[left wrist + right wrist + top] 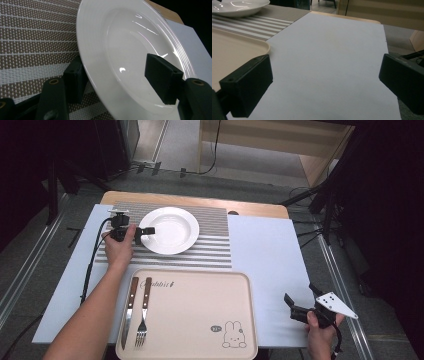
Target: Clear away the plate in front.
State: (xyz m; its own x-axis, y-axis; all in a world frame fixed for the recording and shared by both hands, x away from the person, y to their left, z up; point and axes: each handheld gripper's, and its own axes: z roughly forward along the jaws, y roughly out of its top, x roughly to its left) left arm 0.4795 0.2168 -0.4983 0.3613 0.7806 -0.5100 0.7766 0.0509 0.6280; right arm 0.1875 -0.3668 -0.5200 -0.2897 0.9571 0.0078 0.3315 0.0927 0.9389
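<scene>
A white plate sits on a striped mat near the tabletop's far edge. The left claw straddles its left rim, jaws still apart; closing looks next. The right claw rests released near the right edge.

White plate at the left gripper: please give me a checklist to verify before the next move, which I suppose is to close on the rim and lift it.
1. Left gripper open, with one jaw under the rim and one over the bowl of the white plate: ok.
2. Jaws already pressing the rim: cannot tell.
3. Plate resting on the striped placemat: ok.
4. Free area on the beige tray beside the knife and fork: ok.
5. Right gripper open, away from the plate, over the white table cover: ok.
</scene>
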